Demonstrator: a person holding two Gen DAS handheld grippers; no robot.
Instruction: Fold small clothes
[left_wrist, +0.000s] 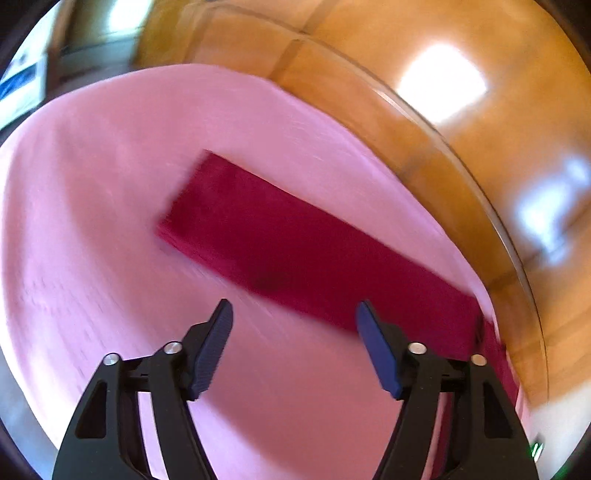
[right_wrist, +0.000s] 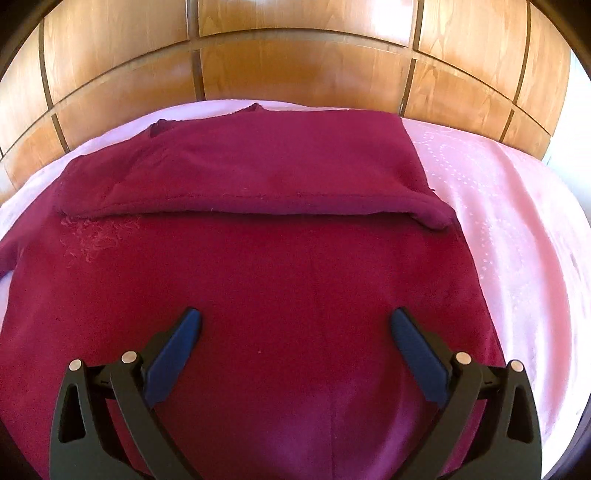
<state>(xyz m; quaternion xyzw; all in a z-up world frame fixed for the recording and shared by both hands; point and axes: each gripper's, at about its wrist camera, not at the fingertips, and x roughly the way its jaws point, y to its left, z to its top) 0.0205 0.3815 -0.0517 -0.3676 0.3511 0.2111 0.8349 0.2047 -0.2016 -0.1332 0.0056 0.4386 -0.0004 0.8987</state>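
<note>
Glossy wooden panelling (right_wrist: 295, 74) is backing one pink patterned bedsheet (right_wrist: 517, 229), where one dark red knit garment (right_wrist: 280, 280) is lying partly folded — two grippers, left gripper (left_wrist: 293, 317) and right gripper (right_wrist: 295, 325), are hanging spread wide, grasping nothing.

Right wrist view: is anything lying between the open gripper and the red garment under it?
Nothing visible. The right gripper hangs open over the red garment, whose far part is folded over toward it, with only bare cloth between the fingers. The pink sheet around the garment holds no other item.
</note>
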